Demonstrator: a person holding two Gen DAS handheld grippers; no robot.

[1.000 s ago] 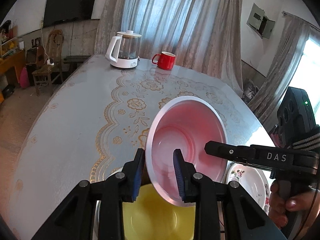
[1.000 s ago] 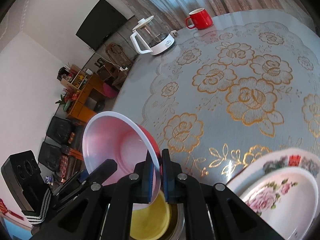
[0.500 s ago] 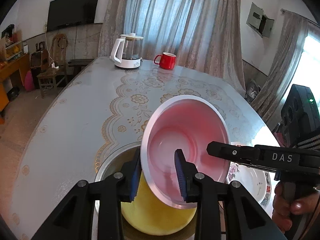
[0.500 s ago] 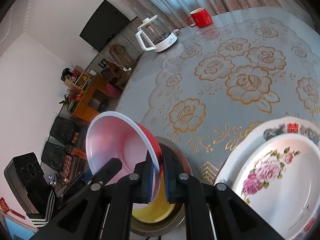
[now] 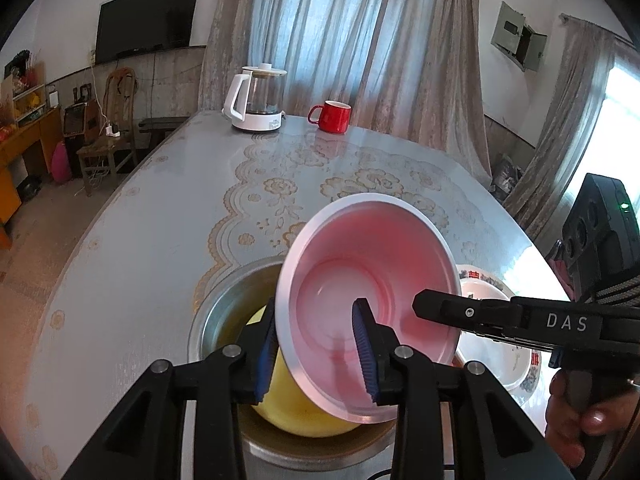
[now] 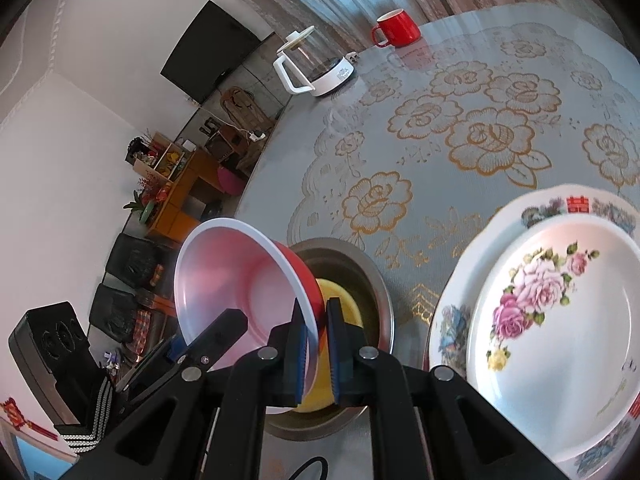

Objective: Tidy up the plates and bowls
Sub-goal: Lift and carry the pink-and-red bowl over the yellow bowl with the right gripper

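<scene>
A red bowl with a pale pink inside is held tilted on edge above a yellow bowl that sits inside a steel bowl. My right gripper is shut on the red bowl's rim. My left gripper straddles the opposite rim with a wide gap, one finger inside the bowl and one outside; it looks open. Two stacked floral plates lie to the right of the steel bowl.
A white kettle with a glass jug and a red mug stand at the far end of the table. A chair and wooden furniture stand off to the left, beyond the table edge.
Both grippers and the red bowl have risen and drawn back, so more of the steel bowl, the yellow bowl and the floral plates shows. The right grip on the rim is unchanged.
</scene>
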